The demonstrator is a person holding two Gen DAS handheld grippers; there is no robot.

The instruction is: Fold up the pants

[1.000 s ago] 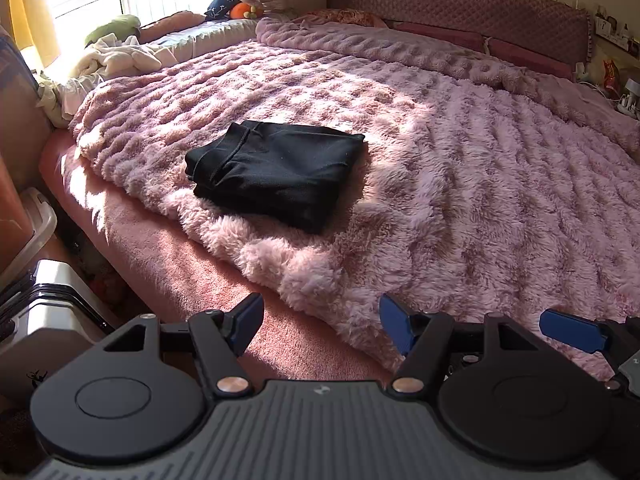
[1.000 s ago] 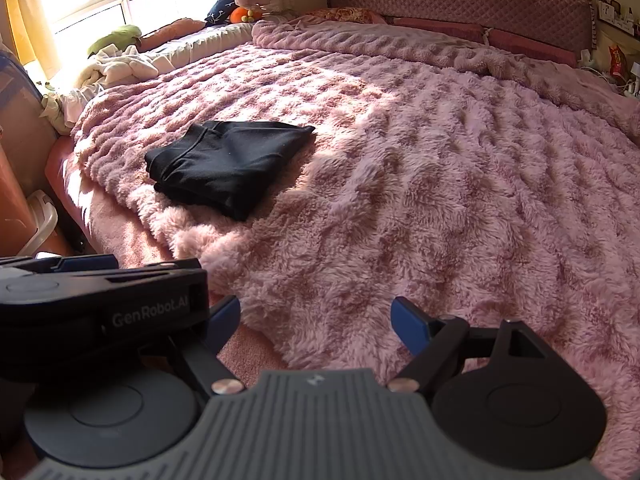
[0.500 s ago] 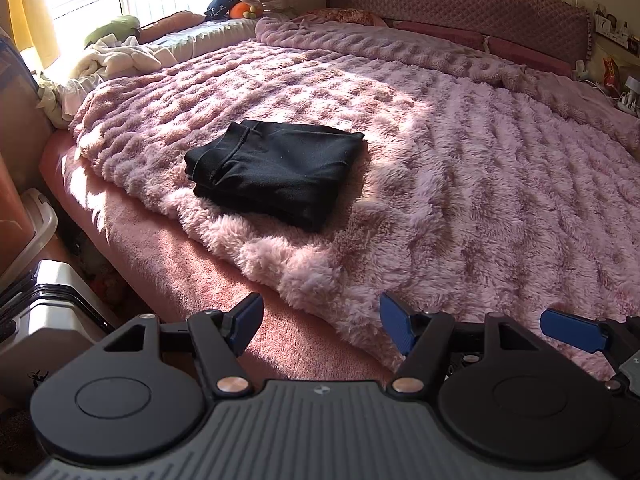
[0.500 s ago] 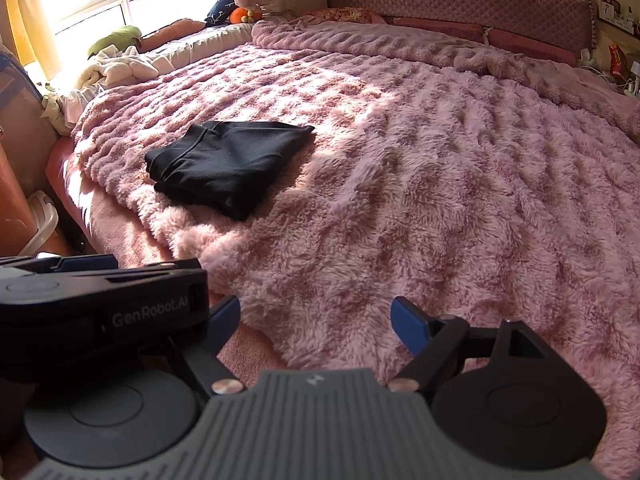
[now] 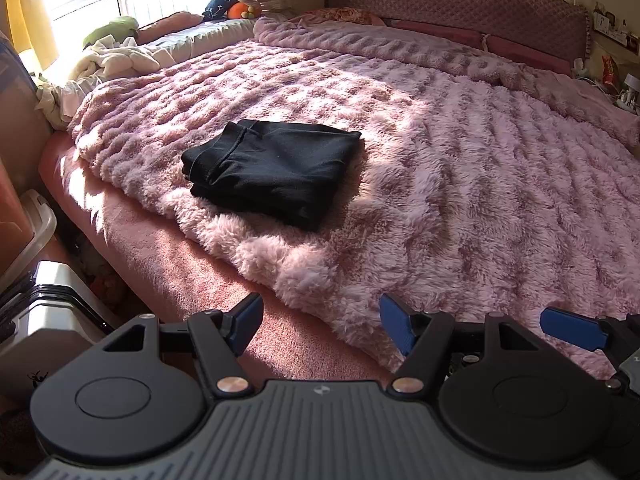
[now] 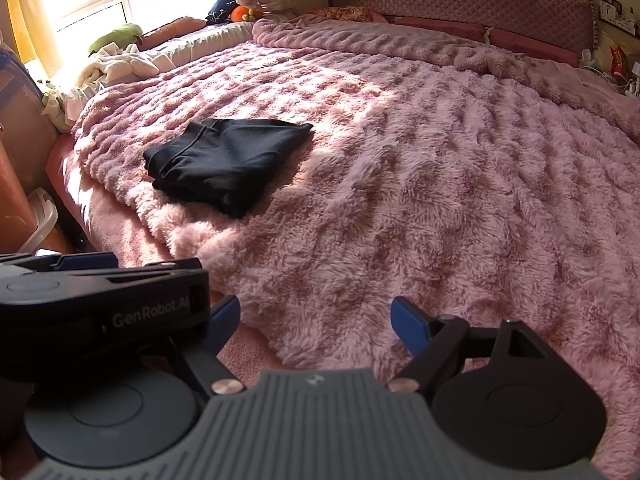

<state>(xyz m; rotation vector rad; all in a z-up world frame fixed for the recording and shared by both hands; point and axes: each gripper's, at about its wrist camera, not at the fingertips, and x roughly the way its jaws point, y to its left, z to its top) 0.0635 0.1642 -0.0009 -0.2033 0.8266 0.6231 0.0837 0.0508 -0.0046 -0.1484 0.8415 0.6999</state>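
The black pants (image 5: 272,166) lie folded into a compact rectangle on the fluffy pink blanket (image 5: 460,184), near the bed's left front edge; they also show in the right wrist view (image 6: 224,160). My left gripper (image 5: 320,322) is open and empty, held back over the bed's front edge, well short of the pants. My right gripper (image 6: 316,322) is open and empty, to the right of the left one. One of its blue fingertips (image 5: 570,328) shows at the right of the left wrist view. The left gripper's body (image 6: 100,304) fills the lower left of the right wrist view.
A padded headboard (image 5: 460,8) stands at the back. Crumpled light clothes (image 5: 116,60) and cushions lie by the window at the far left. A white bin (image 5: 36,232) and a white box (image 5: 52,312) stand on the floor left of the bed.
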